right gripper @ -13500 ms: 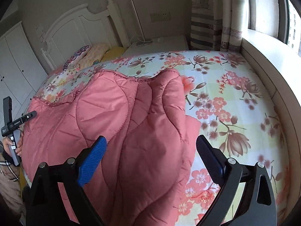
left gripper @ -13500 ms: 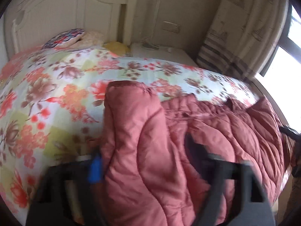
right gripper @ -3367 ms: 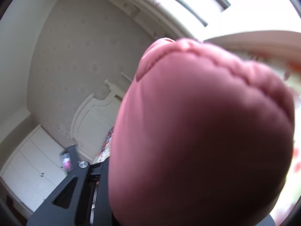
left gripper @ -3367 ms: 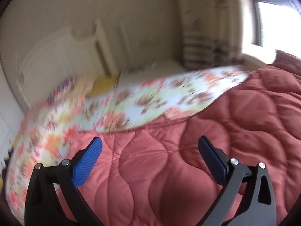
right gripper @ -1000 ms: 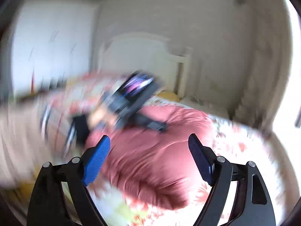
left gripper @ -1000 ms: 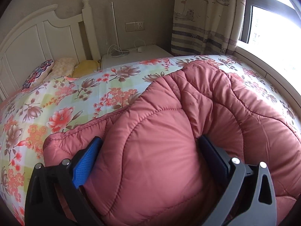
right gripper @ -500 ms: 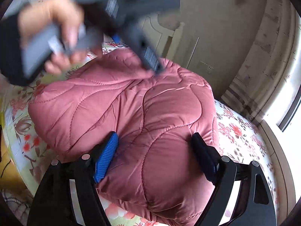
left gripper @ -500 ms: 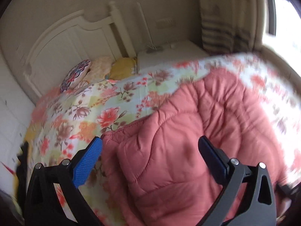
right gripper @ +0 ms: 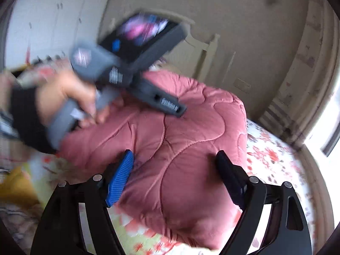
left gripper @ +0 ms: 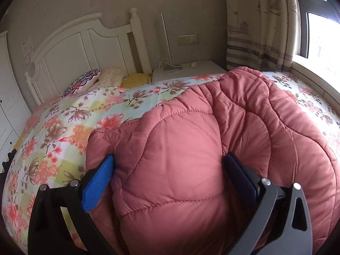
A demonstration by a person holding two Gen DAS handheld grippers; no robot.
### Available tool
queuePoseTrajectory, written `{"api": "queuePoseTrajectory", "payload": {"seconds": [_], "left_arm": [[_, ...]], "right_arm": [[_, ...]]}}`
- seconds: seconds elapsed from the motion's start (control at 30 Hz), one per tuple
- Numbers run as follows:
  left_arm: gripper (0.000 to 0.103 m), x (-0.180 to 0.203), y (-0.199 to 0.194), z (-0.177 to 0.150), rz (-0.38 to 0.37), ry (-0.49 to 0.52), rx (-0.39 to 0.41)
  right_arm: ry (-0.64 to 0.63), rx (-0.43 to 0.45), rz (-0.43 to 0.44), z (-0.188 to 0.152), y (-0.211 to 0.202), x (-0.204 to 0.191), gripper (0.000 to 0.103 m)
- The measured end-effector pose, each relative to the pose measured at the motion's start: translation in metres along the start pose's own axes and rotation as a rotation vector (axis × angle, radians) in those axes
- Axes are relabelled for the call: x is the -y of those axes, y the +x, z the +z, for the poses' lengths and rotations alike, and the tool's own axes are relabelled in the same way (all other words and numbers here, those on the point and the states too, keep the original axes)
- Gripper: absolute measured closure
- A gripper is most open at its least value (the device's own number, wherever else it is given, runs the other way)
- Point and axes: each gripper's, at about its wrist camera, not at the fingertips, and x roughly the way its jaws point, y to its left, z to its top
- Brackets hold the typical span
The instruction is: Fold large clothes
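On the far left, white wardrobe doors (left gripper: 8, 97) are standing beside the white headboard (left gripper: 85, 42). Under the headboard, a patterned pillow (left gripper: 82, 80) and a yellow cushion (left gripper: 136, 78) are lying at the head of the bed. The flowered bedspread (left gripper: 53, 131) is covering the whole bed.

The pink quilted coat (left gripper: 191, 148) is lying in a thick folded bundle on the bedspread, on the near side of the bed and toward the window.

The left gripper (left gripper: 167, 174) is pushing into the near end of the bundle. A thick roll of the coat is filling the space between its blue pads, and both pads are pressing into the fabric, so it is gripping the coat. In the right wrist view the person's left hand (right gripper: 70, 97) is holding the grey handle of this gripper, blurred by motion.

The right gripper (right gripper: 174, 176) is sitting at another end of the bundle. Its jaws have just been closing, and a fold of the coat is bulging between the pads, which are touching it on both sides.

Further right, a white nightstand (left gripper: 191, 68) with a cable is standing beside the bed, then a striped curtain (left gripper: 255, 31) and the bright window (left gripper: 323, 38).
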Motion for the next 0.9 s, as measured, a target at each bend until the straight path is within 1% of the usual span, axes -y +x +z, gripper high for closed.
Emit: {"api": "queuePoseTrajectory", "payload": {"seconds": [0.03,0.07,0.1,0.13,0.17,0.2,0.27,0.3,0.4,0.47,0.5,0.53,0.57,0.6,0.67,0.73,0.83,0.9], "left_arm": [[0.002,-0.004,0.001,0.000,-0.015,-0.013,0.001],[0.002,-0.007,0.001,0.000,-0.031,-0.026,0.001],[0.002,-0.007,0.001,0.000,-0.043,-0.034,0.000],[0.002,-0.010,0.002,-0.001,-0.050,-0.039,0.001],[0.002,-0.011,0.003,-0.001,-0.054,-0.041,0.002],[0.002,-0.012,0.002,-0.002,-0.066,-0.041,0.009],[0.002,-0.013,0.000,-0.004,-0.077,-0.042,0.023],[0.002,-0.013,0.000,-0.005,-0.077,-0.044,0.025],[0.002,-0.016,0.000,-0.006,-0.082,-0.055,0.025],[0.002,-0.018,0.000,-0.006,-0.088,-0.066,0.020],[0.002,-0.019,0.001,-0.006,-0.095,-0.075,0.020],[0.002,-0.020,0.001,-0.006,-0.098,-0.080,0.021],[0.002,-0.020,0.000,-0.007,-0.097,-0.080,0.022],[0.002,-0.020,0.000,-0.007,-0.095,-0.078,0.023],[0.002,-0.019,0.000,-0.007,-0.088,-0.075,0.026],[0.002,-0.020,-0.001,-0.008,-0.084,-0.076,0.029],[0.002,-0.020,-0.002,-0.009,-0.082,-0.079,0.034],[0.002,-0.021,-0.002,-0.009,-0.085,-0.080,0.034]], "right_arm": [[0.043,0.024,0.026,0.001,-0.008,0.008,0.039],[0.072,0.046,0.038,0.000,-0.015,0.015,0.046],[0.077,0.055,0.034,-0.002,-0.019,0.019,0.052],[0.066,0.039,0.031,-0.004,-0.016,0.019,0.054],[0.051,0.005,0.040,-0.009,-0.010,0.018,0.056],[0.022,-0.035,0.035,-0.018,0.002,0.013,0.055],[-0.038,-0.055,0.008,-0.032,0.012,0.005,0.055],[-0.037,-0.059,0.013,-0.033,0.012,0.005,0.055],[-0.053,-0.100,0.064,-0.020,0.006,0.013,0.055],[-0.012,-0.091,0.135,-0.002,-0.002,0.032,0.055],[0.011,-0.067,0.133,0.007,-0.005,0.044,0.055],[0.021,-0.046,0.114,0.016,-0.005,0.052,0.055],[0.029,-0.017,0.075,0.031,-0.003,0.065,0.055],[0.036,0.004,0.052,0.043,0.003,0.075,0.055],[0.064,0.021,0.046,0.063,0.021,0.093,0.055],[0.120,-0.003,0.049,0.084,0.056,0.115,0.055],[0.170,-0.080,0.047,0.096,0.111,0.138,0.055],[0.149,-0.168,0.039,0.091,0.152,0.144,0.055]]}}
